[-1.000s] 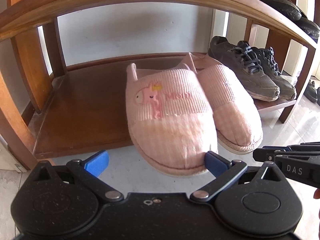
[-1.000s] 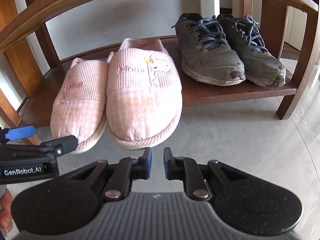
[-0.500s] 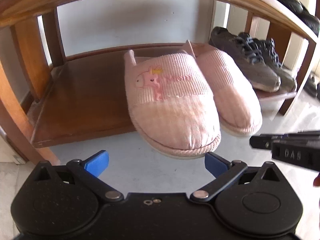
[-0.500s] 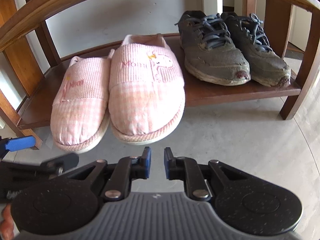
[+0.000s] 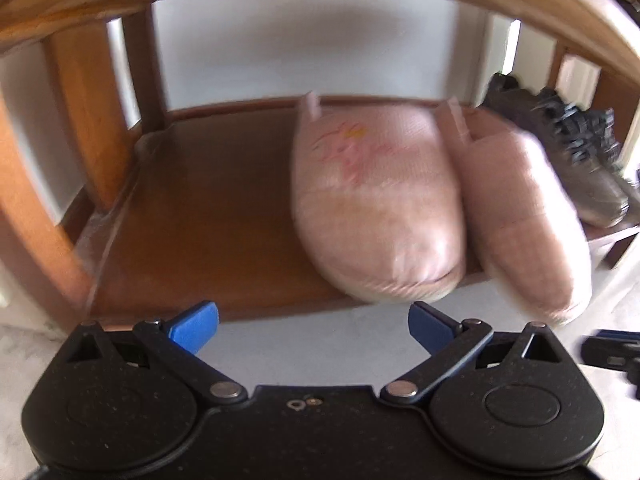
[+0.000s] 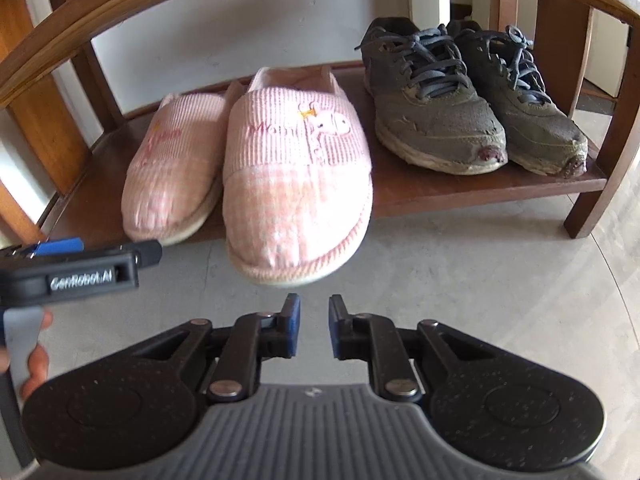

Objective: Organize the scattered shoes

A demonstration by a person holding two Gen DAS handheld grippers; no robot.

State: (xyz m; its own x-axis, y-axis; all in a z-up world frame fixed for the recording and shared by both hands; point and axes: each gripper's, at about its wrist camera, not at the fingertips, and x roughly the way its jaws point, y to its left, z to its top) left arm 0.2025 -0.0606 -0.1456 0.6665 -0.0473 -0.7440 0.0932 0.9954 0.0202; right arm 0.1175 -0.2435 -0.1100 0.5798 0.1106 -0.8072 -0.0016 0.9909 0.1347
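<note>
Right wrist view shows the right gripper (image 6: pixel 314 330) fingers nearly shut and empty, the left gripper (image 5: pixel 314 326) wide open and empty, and the slipper (image 6: pixel 296 184) overhanging the shelf (image 6: pixel 440 190), likely to tip off.

1. Two slippers (image 6: pixel 240 168) are set side by side on the lower shelf (image 6: pixel 460 188) of the rack, toes overhanging its front edge.
2. Two sneakers (image 6: pixel 472 100) are placed to their right on the same shelf, near but apart.
3. The shelf space left of the slippers is unoccupied.
4. The floor (image 6: pixel 480 272) lies before the rack.
</note>
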